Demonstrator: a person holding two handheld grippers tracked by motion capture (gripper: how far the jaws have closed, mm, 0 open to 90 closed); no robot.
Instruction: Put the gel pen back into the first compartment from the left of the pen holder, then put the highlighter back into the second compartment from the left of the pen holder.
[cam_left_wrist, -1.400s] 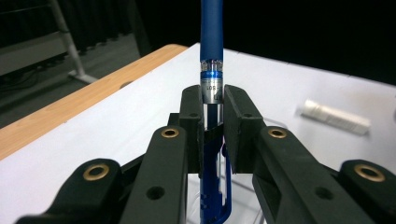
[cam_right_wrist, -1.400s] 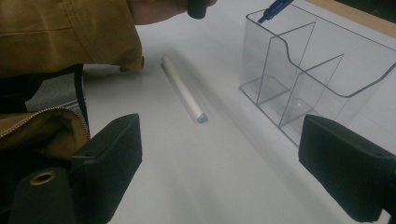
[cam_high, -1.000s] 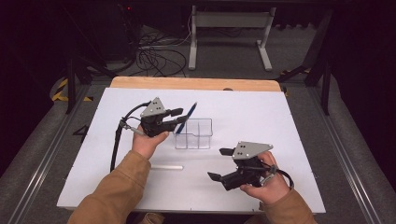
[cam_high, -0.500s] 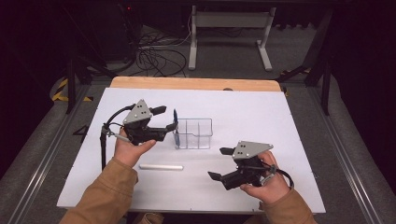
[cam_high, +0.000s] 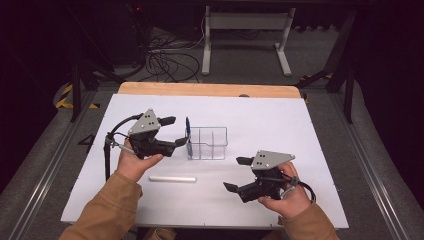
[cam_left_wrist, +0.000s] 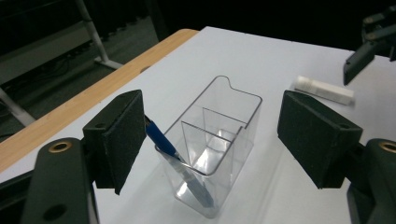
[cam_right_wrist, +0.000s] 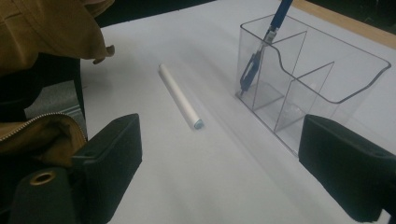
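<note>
High view showed the left gripper (cam_high: 181, 131) beside the bin's left end, its jaws having just been opening, and nothing was between them now. Just past its tips, the blue pen (cam_high: 188, 135) stood tilted in the leftmost compartment of the clear bin (cam_high: 207, 143), leaning up against that end wall. From the left gripper view the pen (cam_left_wrist: 161, 137) poked out close by one pad without being pinched.

So the next thing, I judged, was the white stick (cam_high: 173, 179). It lay flat on the table (cam_high: 325, 130) toward the near edge, in front of the bin and apart from it, with its long axis running left to right along that edge. It sat just below the left hand (cam_high: 134, 161), and the right gripper (cam_high: 234, 174) was farther off toward the near right corner, jaws spread and empty, pointing left at the stick's right end.

Right gripper view had the stick (cam_right_wrist: 180, 96) running away from the camera, one end nearest the jaws. Either hand could have gone; the left looked nearer, though a cross-axis grip would have needed its wrist turned.
</note>
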